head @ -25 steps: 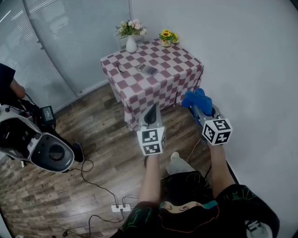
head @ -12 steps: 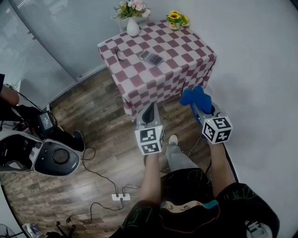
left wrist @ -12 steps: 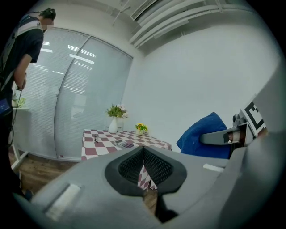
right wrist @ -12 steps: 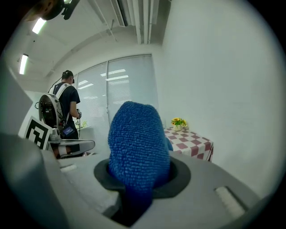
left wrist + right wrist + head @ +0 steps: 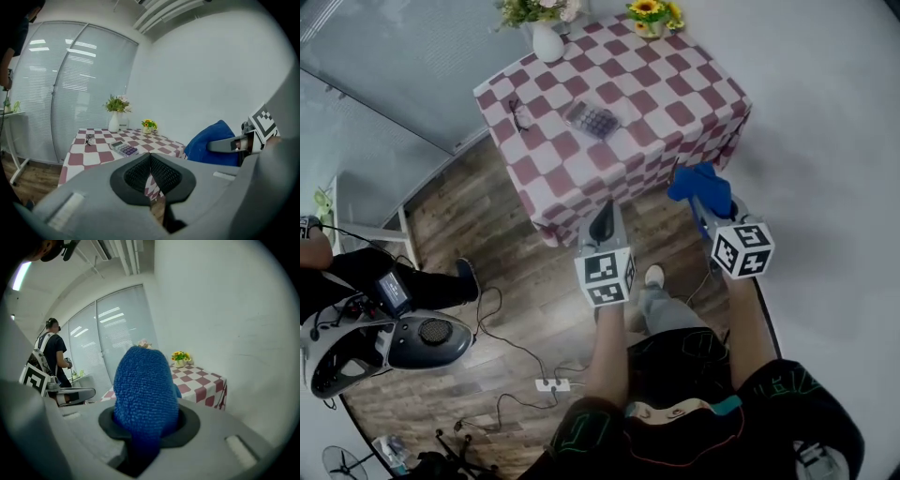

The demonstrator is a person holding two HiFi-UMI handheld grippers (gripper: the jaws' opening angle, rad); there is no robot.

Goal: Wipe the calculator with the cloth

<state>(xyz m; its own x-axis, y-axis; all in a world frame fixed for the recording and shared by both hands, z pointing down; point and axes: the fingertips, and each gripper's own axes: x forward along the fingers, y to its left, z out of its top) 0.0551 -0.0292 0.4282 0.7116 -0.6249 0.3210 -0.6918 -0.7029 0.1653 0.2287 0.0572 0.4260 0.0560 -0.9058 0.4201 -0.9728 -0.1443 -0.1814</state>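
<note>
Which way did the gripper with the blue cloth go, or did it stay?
Yes. The right gripper with the blue cloth has come closer to the checked table.

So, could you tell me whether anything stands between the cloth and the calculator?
Nothing visible does. The right gripper holds the blue cloth in the air, short of the table, and the calculator lies in the open on it. The glasses lie to its left, and the white vase stands farther back.
</note>
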